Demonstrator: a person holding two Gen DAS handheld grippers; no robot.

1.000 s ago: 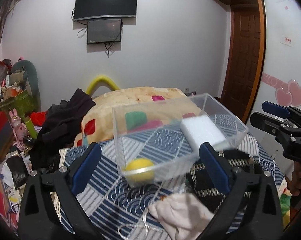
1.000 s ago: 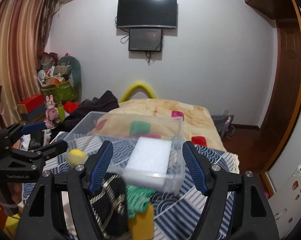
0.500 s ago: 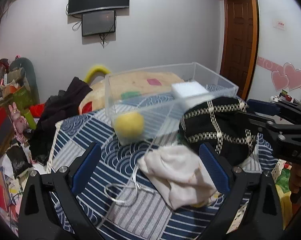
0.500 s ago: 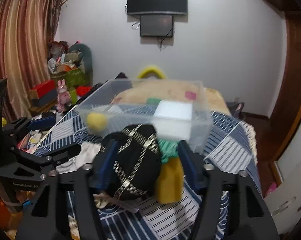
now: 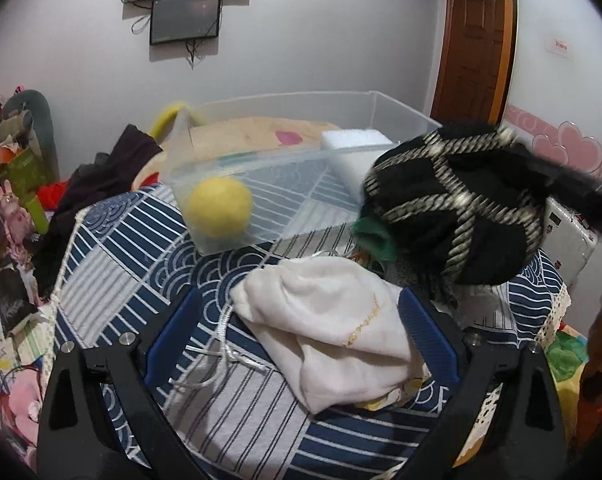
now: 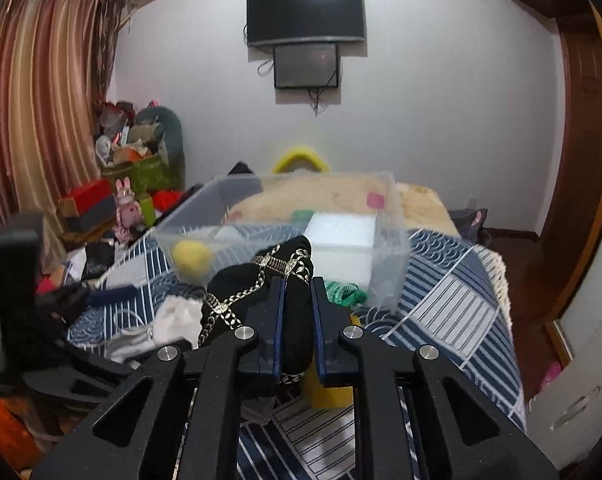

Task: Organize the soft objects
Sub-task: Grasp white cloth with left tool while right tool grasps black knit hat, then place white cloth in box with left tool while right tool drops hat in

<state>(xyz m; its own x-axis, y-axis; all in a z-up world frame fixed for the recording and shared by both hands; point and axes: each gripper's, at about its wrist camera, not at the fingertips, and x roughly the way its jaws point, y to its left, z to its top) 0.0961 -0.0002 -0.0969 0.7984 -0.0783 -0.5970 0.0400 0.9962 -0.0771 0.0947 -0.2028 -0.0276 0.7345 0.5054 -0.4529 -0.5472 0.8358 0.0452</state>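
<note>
A clear plastic bin (image 5: 301, 128) (image 6: 385, 240) sits on the blue patterned bedspread (image 5: 113, 264) and holds a yellow ball (image 5: 219, 213) (image 6: 191, 255) and a white foam block (image 5: 355, 140) (image 6: 341, 240). My right gripper (image 6: 297, 292) is shut on a black pouch with chain trim (image 6: 261, 292) (image 5: 453, 204), lifted just in front of the bin. My left gripper (image 5: 301, 316) is open, its fingers on either side of a cream drawstring bag (image 5: 333, 328) lying on the bedspread. A green knit item (image 5: 375, 236) (image 6: 343, 292) lies beside the bin.
A yellow item (image 6: 327, 390) lies under the pouch. Dark clothes (image 5: 105, 176) and a patterned pillow (image 5: 261, 136) lie behind the bin. Clutter and boxes (image 6: 113, 196) stand at the left. A wooden door (image 5: 477, 48) is at the right.
Both grippers dropped toward the bed. My right gripper closed on the black pouch and lifted it. My left gripper moved over the cream bag, still open.
</note>
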